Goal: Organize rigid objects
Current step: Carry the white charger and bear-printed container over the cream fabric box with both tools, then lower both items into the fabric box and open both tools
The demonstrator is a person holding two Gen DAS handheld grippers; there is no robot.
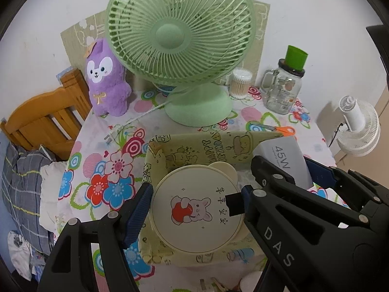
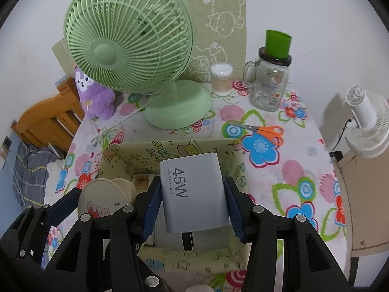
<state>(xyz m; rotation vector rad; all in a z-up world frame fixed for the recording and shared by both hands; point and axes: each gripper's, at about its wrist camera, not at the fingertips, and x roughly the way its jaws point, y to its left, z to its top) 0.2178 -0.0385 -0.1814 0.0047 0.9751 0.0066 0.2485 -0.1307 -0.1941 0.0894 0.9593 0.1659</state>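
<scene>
Two claws over one yellow fabric basket (image 1: pixel 170 150) with cartoon print, set on the flower-patterned counter (image 1: pixel 107 160).

Left claw (image 1: pixel 194 204) clamped on one round cream case (image 1: pixel 197 206) with ears and a printed mouse hugging an apple, blue pads (image 1: pixel 138 209) pressed to both sides, held above the basket opening. In the right wrist view, same case (image 2: pixel 104 199) at lower left, left of the right claw.

Right claw (image 2: pixel 194 204) gripping one grey-white 45W charger (image 2: pixel 194 194), pads (image 2: pixel 153 206) tight on both flanks, plug prongs pointing back toward the camera, held over the basket (image 2: pixel 136 155). In the left wrist view, charger (image 1: pixel 284 160) at the basket's right edge.

Farther back on the counter (image 2: pixel 291 170): one green desk fan (image 1: pixel 180 29) on a round base, cord and plug trailing toward the left; one purple plush toy (image 1: pixel 107 82) left of it; one clear tub of cotton swabs (image 1: pixel 239 82) right of the base; one glass mug jar (image 1: pixel 282 92) with one green cup (image 1: pixel 295 57) standing upside down on its lid; one pair of orange-handled scissors (image 2: pixel 265 131) lying flat between jar and basket.

Off the counter: one white fan (image 2: pixel 367 121) at right, one wooden bed frame (image 1: pixel 48 112) at left with checked bedding (image 1: pixel 22 185) below.
</scene>
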